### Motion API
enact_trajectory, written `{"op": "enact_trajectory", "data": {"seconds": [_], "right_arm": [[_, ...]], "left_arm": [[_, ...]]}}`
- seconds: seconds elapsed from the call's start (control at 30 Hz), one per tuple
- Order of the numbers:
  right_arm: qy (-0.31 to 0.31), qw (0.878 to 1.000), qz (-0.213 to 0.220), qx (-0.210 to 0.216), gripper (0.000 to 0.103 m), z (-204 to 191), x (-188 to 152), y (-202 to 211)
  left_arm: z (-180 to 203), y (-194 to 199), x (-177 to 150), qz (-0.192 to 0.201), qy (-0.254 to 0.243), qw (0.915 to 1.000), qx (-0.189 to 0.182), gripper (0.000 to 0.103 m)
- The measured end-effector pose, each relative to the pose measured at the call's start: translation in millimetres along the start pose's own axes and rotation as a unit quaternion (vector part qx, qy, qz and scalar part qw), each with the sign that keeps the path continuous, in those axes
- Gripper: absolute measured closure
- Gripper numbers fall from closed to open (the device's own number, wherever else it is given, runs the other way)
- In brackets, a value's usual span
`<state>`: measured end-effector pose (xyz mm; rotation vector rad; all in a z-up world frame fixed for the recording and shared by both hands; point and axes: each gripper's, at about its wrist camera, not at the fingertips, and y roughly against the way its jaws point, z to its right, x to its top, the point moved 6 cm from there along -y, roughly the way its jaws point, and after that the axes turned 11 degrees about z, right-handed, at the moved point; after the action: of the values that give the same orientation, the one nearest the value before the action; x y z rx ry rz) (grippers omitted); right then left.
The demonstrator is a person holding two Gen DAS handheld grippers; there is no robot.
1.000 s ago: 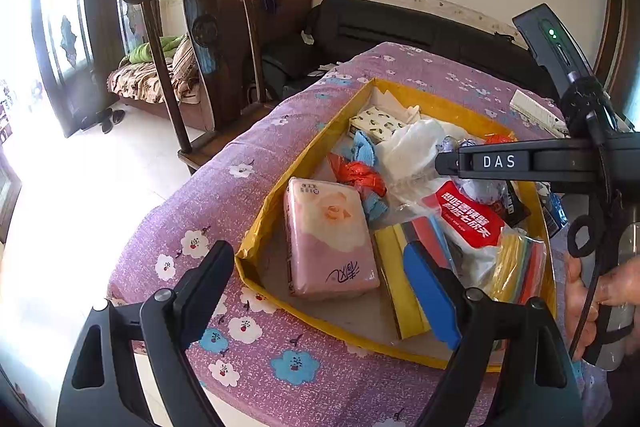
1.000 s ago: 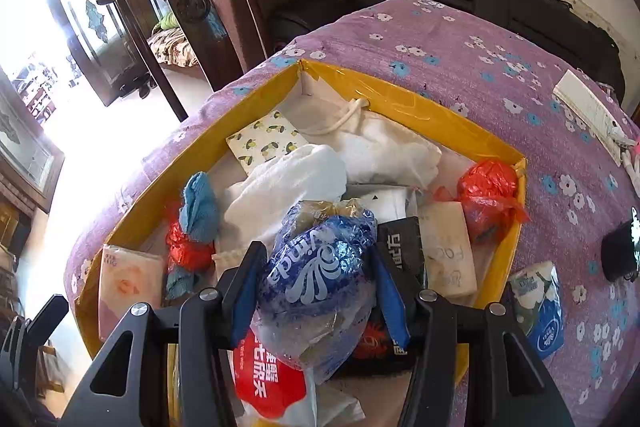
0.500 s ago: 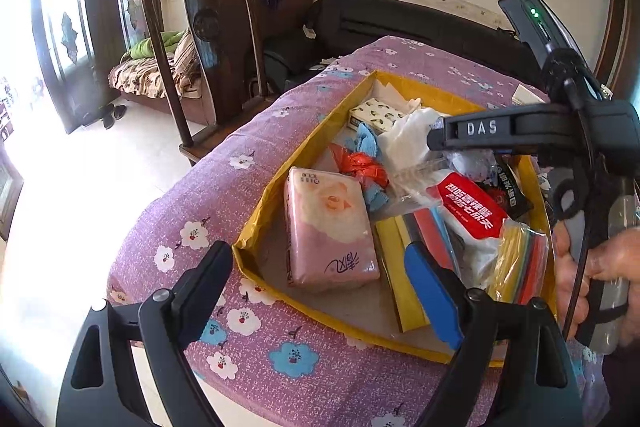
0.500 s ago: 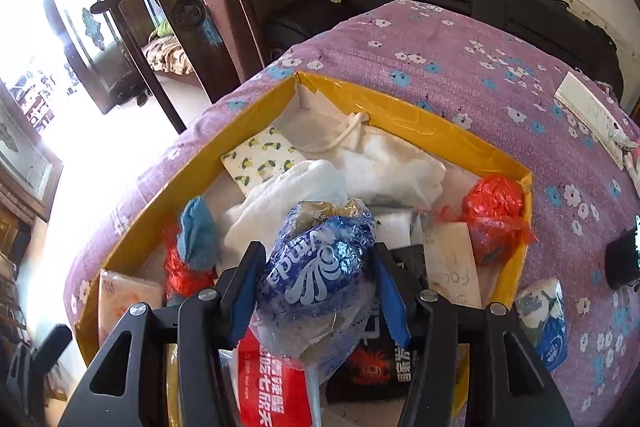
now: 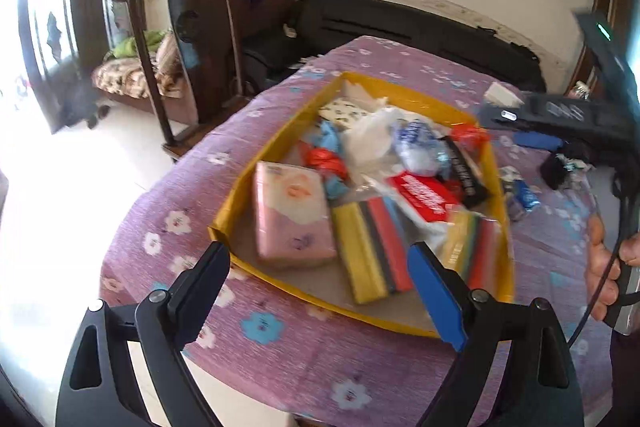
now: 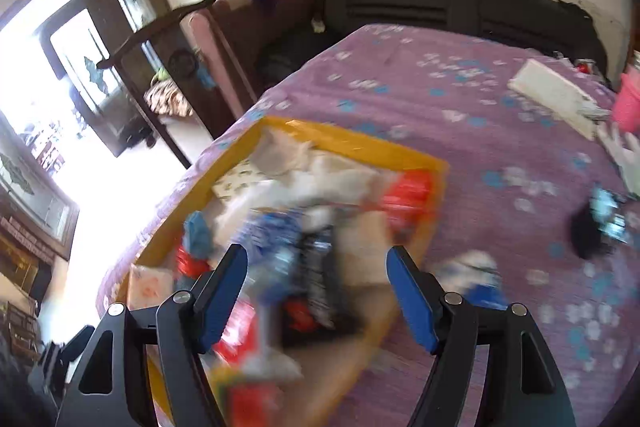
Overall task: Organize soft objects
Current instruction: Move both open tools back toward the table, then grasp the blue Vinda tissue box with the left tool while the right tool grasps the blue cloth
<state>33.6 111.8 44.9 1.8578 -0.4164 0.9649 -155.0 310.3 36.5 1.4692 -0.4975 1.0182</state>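
While both the left tongs [image 5: 322, 281] and right tongs [image 6: 316, 285] gape with nothing between them, the crumpled blue-and-white plastic tissue pack [image 5: 418, 147] lies inside the shallow yellow cardboard tray [image 5: 404, 95] on the purple floral-clothed worktop [image 5: 280, 347].

Nothing can be read with certainty: white characters stand on the red packet [image 5: 425, 194] in the yellow tray [image 5: 505, 259], blurred past reading; a white label on the right gripper [image 5: 560, 115] (its body, seen from the left wrist) is smeared; print on the pink tissue pack [image 5: 294, 215] is likewise illegible
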Motion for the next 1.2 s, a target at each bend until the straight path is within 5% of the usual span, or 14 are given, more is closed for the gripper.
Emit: {"op": "enact_trajectory", "data": {"seconds": [0.27, 0.57, 0.77, 0.97, 1.2], "right_arm": [[-0.083, 0.99, 0.052, -0.1, 0.021, 163.6, -15.9, 98.8], [-0.223, 0.951, 0.084, -0.195, 0.02, 327.6, -66.3, 175.8], [-0.241, 0.947, 0.076, -0.2, 0.02, 353.2, -75.1, 156.0], [-0.199, 0.941, 0.078, -0.263, 0.02, 371.9, -63.0, 122.4], [-0.204, 0.942, 0.071, -0.257, 0.02, 385.8, -63.5, 87.6]], "left_arm": [[50.2, 19.0, 2.8, 0.016, -0.002, 0.998, -0.062, 0.013], [141.3, 12.9, -20.8, -0.023, -0.054, 0.9883, -0.141, 0.013], [189.2, -5.1, -42.4, -0.08, -0.078, 0.9772, -0.18, 0.013], [214.4, -16.6, -46.1, -0.096, -0.094, 0.9741, -0.182, 0.013], [236.7, -49.5, -28.2, -0.117, -0.08, 0.9715, -0.19, 0.013]]}}
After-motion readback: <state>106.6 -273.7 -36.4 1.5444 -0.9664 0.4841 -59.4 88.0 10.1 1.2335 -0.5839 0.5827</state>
